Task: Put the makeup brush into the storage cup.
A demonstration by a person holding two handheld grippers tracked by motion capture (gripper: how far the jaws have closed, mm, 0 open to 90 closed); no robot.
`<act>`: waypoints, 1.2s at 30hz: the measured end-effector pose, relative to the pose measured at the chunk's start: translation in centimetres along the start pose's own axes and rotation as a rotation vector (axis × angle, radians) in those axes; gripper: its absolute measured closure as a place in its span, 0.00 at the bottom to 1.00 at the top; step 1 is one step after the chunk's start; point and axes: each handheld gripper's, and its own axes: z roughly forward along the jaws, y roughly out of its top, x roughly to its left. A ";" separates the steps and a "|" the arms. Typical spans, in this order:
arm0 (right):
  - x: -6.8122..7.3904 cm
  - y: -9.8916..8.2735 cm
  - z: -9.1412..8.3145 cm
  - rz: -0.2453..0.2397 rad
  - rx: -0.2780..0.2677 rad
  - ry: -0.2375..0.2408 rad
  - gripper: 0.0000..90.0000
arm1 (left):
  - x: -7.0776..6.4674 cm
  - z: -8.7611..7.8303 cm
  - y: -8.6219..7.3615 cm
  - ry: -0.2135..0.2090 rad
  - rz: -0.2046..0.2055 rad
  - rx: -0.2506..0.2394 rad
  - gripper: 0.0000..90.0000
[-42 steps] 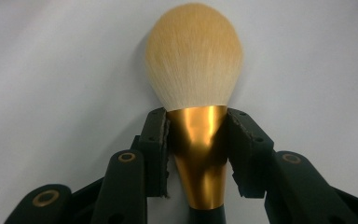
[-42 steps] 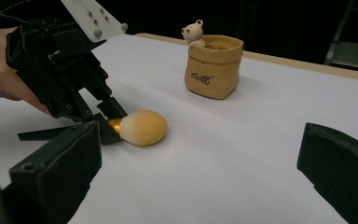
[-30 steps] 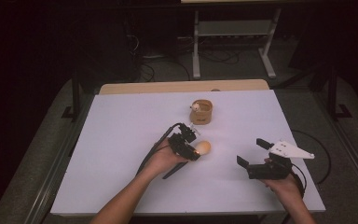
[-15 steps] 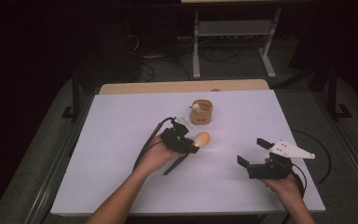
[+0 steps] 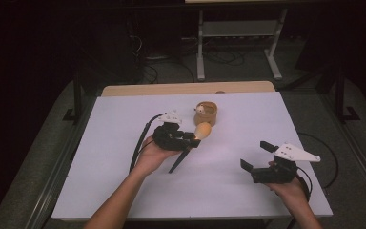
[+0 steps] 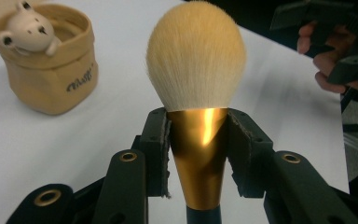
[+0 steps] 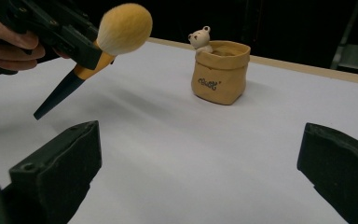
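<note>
A white table (image 5: 124, 191) has a wooden strip (image 5: 186, 88) along its far edge. Behind it, on the dark floor (image 5: 24, 167), stands a grey metal stand (image 5: 238, 28) among loose cables (image 5: 147, 47).

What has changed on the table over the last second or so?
The left tongs, clamped on the fluffy brush, carried it away from the person and toward the little bear pot, lifting it clear of the white table. The right tongs stayed put, jaws open, and the pot did not move.
</note>
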 end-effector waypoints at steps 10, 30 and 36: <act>0.6 1.2 1.1 -0.008 -0.007 0.047 0.00 | 0.3 -1.3 -0.6 -0.025 0.003 -0.079 0.69; 1.9 3.9 4.8 -0.020 -0.028 0.186 0.00 | 0.2 -2.8 -0.6 -0.066 0.033 -0.192 0.69; 2.3 4.3 5.6 -0.029 -0.015 0.227 0.00 | 0.2 -3.2 -0.6 -0.082 0.038 -0.225 0.69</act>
